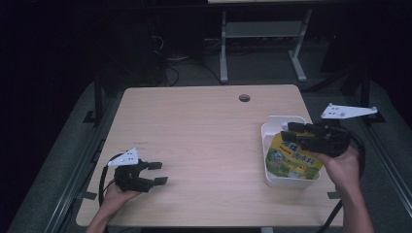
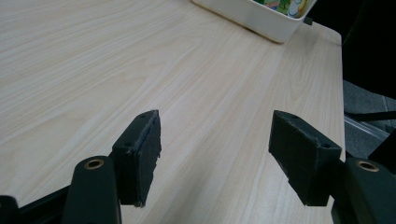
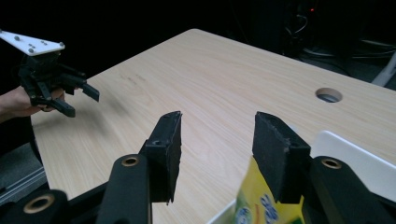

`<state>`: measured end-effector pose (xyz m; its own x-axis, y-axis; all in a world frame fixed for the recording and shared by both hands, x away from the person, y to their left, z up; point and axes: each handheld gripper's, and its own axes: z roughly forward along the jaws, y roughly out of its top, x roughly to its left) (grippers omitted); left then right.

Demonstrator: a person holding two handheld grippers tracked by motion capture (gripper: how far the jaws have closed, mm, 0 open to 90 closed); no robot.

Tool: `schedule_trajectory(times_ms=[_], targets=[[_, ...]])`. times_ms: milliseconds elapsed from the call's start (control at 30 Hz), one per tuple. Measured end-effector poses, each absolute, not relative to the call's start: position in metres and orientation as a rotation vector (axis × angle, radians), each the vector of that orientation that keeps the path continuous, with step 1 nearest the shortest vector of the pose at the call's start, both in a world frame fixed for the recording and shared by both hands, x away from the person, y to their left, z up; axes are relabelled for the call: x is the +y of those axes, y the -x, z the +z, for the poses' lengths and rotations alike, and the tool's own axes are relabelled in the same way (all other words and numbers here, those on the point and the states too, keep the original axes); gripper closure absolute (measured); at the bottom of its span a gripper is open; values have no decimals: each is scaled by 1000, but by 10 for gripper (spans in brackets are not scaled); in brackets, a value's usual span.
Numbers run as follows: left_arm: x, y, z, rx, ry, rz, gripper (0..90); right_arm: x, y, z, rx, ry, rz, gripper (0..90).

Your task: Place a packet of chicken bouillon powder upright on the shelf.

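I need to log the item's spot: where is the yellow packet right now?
In the high view the yellow packet stands in the white bin at the table's right edge, just under the open right gripper.

Dim, dark surroundings, lit tabletop [image 1: 204, 141]

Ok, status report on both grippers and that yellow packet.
Left gripper open, over bare table. Right gripper open above yellow packet in white bin. Nothing in the way.
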<state>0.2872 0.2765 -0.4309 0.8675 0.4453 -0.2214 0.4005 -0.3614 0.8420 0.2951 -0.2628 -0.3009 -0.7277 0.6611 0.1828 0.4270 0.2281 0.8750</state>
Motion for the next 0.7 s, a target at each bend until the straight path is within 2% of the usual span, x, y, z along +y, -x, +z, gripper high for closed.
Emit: schedule_trajectory(times_ms=[700], targets=[[279,-287,-430,624,-1989,57,328,-210,-302,-317,2389,-977,1511,451]])
